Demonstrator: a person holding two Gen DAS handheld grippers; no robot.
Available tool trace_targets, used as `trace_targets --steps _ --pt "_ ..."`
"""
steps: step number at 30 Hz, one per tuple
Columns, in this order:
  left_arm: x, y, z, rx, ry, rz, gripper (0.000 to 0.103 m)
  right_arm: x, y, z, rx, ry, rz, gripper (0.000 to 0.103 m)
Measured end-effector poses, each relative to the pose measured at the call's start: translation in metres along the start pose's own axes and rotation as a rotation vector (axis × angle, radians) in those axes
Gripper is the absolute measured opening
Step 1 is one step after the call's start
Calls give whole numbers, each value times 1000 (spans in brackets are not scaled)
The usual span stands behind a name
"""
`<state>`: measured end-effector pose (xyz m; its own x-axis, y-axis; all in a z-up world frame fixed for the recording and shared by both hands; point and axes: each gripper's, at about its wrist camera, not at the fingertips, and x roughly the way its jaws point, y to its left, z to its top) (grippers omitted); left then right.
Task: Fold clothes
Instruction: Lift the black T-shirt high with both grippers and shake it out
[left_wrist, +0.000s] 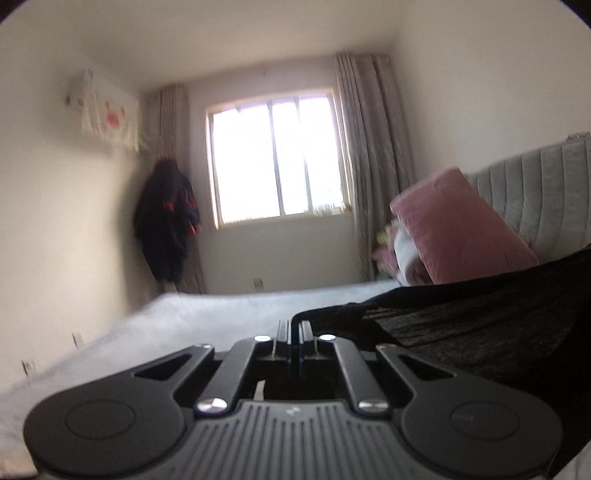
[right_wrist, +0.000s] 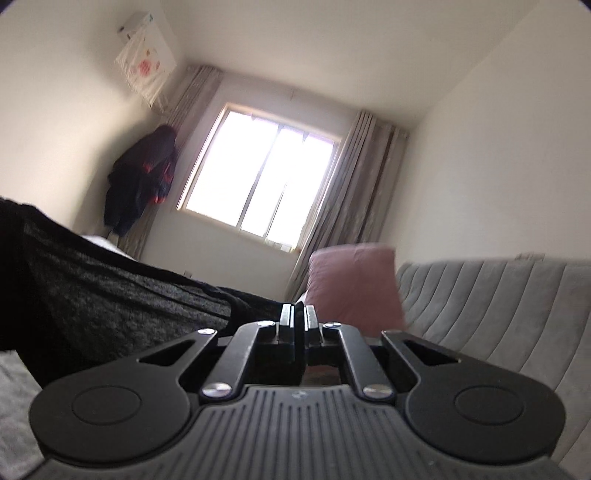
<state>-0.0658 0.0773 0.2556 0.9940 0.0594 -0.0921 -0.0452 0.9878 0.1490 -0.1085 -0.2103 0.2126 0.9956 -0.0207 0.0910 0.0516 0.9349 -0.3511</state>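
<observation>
With your left gripper (left_wrist: 294, 334) and right gripper (right_wrist: 297, 317) each pinched tight on the black garment (left_wrist: 480, 332) above the bed (left_wrist: 184, 317), uneven pulling could slip an edge free.

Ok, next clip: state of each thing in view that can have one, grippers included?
Left gripper: shut on the black garment's edge.
Right gripper: shut on the black garment's edge.
Black garment: lifted, stretched between both grippers, not yet folded.
Curtains: drawn open.
Pink pillow: propped upright against the grey headboard.
Dark jacket: hanging in the corner by the window.
</observation>
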Motion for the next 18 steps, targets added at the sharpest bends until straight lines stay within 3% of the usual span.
trace_targets --steps 8,18 --pt "-43 -8 71 86 -137 72 3 -16 -27 51 1 -95 -47 6" --pt "-87 -10 135 197 -231 130 3 -36 -43 75 -37 -189 -65 6"
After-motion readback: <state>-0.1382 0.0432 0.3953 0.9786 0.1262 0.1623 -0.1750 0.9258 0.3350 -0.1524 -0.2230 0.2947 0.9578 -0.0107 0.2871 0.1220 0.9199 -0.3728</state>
